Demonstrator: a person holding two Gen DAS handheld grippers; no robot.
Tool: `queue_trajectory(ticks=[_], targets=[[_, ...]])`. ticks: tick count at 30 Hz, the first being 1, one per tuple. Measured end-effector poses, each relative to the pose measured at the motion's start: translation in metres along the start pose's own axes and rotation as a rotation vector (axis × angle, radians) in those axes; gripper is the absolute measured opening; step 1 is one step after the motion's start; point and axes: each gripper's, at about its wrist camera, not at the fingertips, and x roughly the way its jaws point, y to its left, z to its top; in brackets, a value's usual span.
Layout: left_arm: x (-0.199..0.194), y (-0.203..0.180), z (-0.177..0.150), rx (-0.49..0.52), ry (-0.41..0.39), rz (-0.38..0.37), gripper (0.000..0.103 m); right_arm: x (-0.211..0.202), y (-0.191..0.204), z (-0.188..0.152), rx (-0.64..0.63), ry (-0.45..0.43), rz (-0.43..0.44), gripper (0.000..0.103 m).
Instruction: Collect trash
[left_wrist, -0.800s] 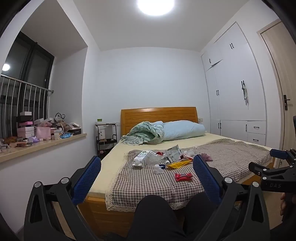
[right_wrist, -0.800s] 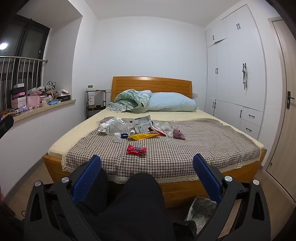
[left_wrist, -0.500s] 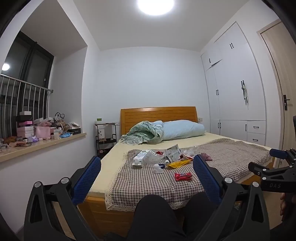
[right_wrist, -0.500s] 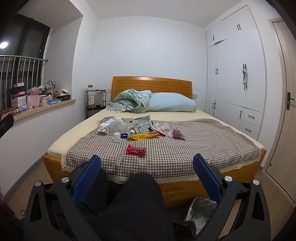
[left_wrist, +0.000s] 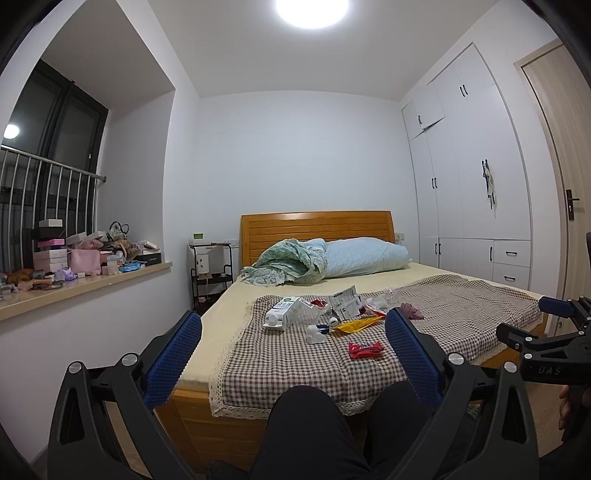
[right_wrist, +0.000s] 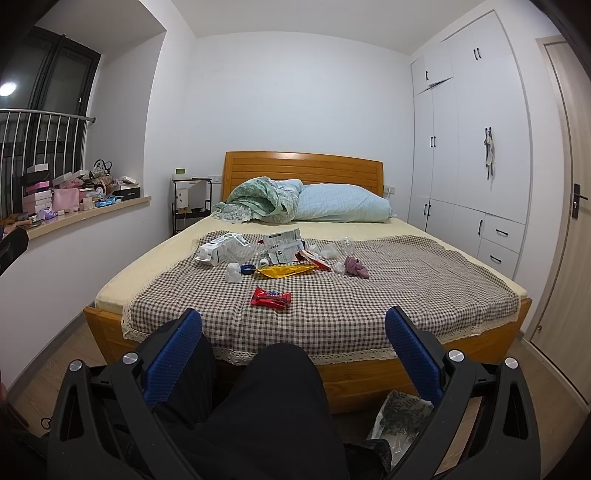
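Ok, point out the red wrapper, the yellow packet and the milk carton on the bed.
red wrapper (right_wrist: 270, 297), right wrist view, middle of the wrapper
yellow packet (right_wrist: 284, 271), right wrist view, its wide middle
milk carton (left_wrist: 282, 313), left wrist view, top face

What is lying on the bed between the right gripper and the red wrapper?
Only bare checkered blanket lies between the right gripper and the red wrapper, apart from the person's dark knee low between the fingers; right wrist view.

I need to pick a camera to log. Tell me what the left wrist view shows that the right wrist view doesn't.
Left wrist only: the round ceiling light and the other black gripper, the right gripper, at the right edge.

Right wrist only: a crumpled patterned plastic bag on the floor by the bed's foot.

Both: the red snack wrapper, yellow packet and white milk carton on the checkered bedspread, with open blue-padded fingers.
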Motion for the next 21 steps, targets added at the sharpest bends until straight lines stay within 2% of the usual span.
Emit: queue_trajectory(ticks=[21], targets=[[-0.0001,0.0004,-0.0007,-0.001,-0.001,0.000,0.096,-0.0010,-0.0008,-0.0006,0.000,0.005,0.001,0.095]])
